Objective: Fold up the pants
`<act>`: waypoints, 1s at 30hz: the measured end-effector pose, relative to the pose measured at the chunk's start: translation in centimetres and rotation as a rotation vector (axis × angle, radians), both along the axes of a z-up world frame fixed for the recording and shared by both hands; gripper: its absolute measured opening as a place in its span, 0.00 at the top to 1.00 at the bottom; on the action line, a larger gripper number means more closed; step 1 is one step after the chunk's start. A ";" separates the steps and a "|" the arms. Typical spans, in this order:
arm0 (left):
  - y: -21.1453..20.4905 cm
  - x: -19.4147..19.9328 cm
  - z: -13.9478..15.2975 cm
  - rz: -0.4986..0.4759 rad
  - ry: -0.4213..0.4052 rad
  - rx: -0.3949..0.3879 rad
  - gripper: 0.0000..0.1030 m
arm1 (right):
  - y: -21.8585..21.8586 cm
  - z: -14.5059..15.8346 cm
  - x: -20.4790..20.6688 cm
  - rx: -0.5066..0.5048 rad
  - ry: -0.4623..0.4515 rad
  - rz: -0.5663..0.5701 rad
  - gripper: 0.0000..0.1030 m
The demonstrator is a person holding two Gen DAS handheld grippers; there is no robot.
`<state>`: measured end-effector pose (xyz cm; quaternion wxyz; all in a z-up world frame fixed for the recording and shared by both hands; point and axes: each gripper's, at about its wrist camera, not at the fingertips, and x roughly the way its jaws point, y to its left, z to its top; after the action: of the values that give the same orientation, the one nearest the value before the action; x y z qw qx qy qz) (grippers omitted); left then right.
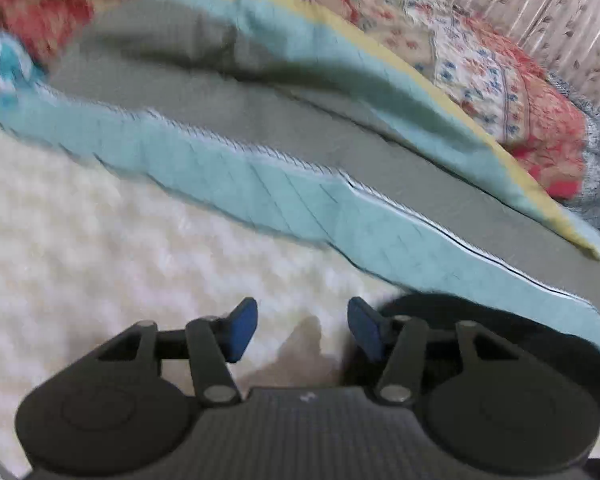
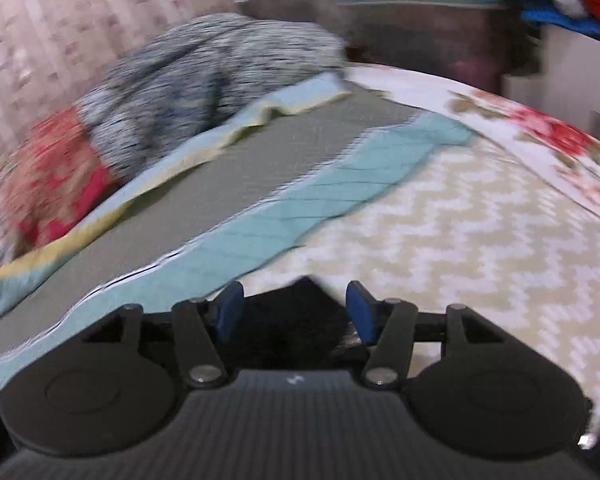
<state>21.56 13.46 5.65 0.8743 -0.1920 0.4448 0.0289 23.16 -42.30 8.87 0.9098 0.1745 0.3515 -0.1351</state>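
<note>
A: Left wrist view: what's the surface?
B: A bed (image 1: 100,240) with a cream zigzag cover; a teal quilt (image 1: 260,200) lies across it, a curtain (image 1: 540,8) behind.
A: Pants?
B: Black pants (image 2: 284,320) lie between the right gripper (image 2: 294,312)'s parted jaws, unpinched.
A: Left gripper (image 1: 302,330)?
B: Jaws apart, empty; pants (image 1: 500,340) just beside.

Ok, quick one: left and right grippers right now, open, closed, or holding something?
Left gripper: open, nothing between the pads.
Right gripper: open; dark fabric lies between the pads, not pinched.
</note>
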 end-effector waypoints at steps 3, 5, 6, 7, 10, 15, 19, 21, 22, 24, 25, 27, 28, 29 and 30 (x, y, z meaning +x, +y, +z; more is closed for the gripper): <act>-6.6 -2.0 -1.8 -0.208 0.004 -0.069 0.53 | 2.9 0.1 0.4 -0.068 -0.002 0.113 0.42; -12.6 -4.6 -2.5 -0.408 -0.019 0.040 0.41 | 4.4 0.0 0.7 -0.084 0.013 0.150 0.42; -15.5 -7.0 -2.2 -0.519 -0.090 0.145 0.38 | 4.9 -0.1 0.9 -0.062 0.015 0.171 0.42; -17.5 -9.1 -1.8 -0.607 -0.167 0.250 0.31 | 5.3 0.0 1.0 -0.037 0.015 0.190 0.42; -20.5 -15.1 -0.6 -0.812 -0.372 0.522 0.27 | 6.2 -0.1 1.0 -0.006 0.023 0.231 0.42; -18.7 -19.2 1.8 -0.904 -0.470 0.610 0.25 | 6.8 -0.8 0.5 0.011 0.042 0.233 0.42; -12.2 -14.5 4.8 -0.631 -0.394 0.394 0.25 | 6.2 -1.8 0.0 0.091 0.063 0.204 0.42; -7.6 -10.9 5.5 -0.451 -0.345 0.229 0.25 | 6.2 -2.0 -0.2 0.097 0.071 0.196 0.42; -5.9 -9.3 5.3 -0.390 -0.309 0.152 0.27 | 6.1 -2.1 -0.4 0.101 0.074 0.192 0.42; -2.2 -5.6 3.2 -0.267 -0.167 -0.015 0.37 | 6.2 -2.1 -0.5 0.112 0.075 0.185 0.42; -0.8 -3.8 1.5 -0.222 -0.076 -0.087 0.49 | 6.2 -2.0 -0.7 0.113 0.074 0.185 0.42; 0.4 -1.9 -1.9 -0.178 0.074 -0.182 0.61 | 6.4 -1.8 -0.8 0.107 0.075 0.186 0.42; 0.3 -1.8 -3.4 -0.175 0.129 -0.213 0.62 | 6.5 -1.7 -0.9 0.105 0.075 0.189 0.42; -0.4 -2.2 -4.2 -0.197 0.145 -0.234 0.62 | 6.6 -1.7 -1.0 0.105 0.076 0.191 0.42; -1.6 -2.7 -4.2 -0.243 0.127 -0.240 0.62 | 6.7 -1.6 -1.0 0.106 0.076 0.195 0.42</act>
<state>18.84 11.87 1.42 0.8123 -0.2375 0.5194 -0.1178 22.12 -35.56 7.26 0.8941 0.1822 0.4077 -0.0336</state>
